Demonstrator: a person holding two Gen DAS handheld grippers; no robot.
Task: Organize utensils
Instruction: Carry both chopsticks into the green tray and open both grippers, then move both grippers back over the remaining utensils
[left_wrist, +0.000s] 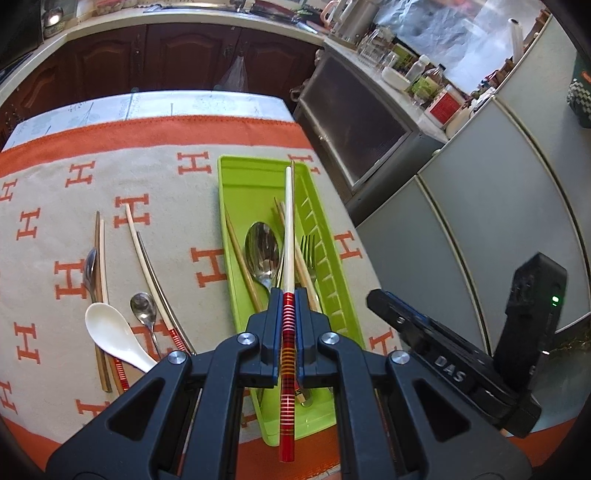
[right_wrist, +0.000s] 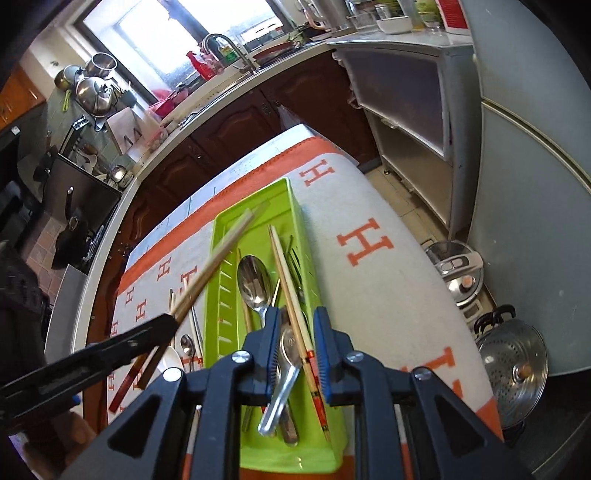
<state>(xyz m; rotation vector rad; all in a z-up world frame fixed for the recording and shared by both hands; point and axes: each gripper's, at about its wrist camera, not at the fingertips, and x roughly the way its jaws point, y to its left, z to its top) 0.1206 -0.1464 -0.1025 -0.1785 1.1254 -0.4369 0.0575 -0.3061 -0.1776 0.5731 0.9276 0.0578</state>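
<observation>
My left gripper (left_wrist: 289, 297) is shut on a white chopstick with a red banded end (left_wrist: 289, 236), held lengthwise above the green utensil tray (left_wrist: 240, 173). It also shows in the right wrist view (right_wrist: 218, 258), blurred. The tray holds a metal spoon (left_wrist: 262, 251), a fork (left_wrist: 308, 247) and wooden chopsticks (left_wrist: 240, 254). My right gripper (right_wrist: 295, 317) is open just above the near end of the tray (right_wrist: 258, 199), over a spoon (right_wrist: 253, 280) and a chopstick (right_wrist: 286, 269). It grips nothing.
On the orange-and-beige cloth left of the tray lie a white ceramic spoon (left_wrist: 110, 332), two metal spoons (left_wrist: 144, 306) and several chopsticks (left_wrist: 147, 258). A cabinet (left_wrist: 354, 122) and fridge (left_wrist: 498, 192) stand right of the table. Pots (right_wrist: 513, 362) sit on the floor.
</observation>
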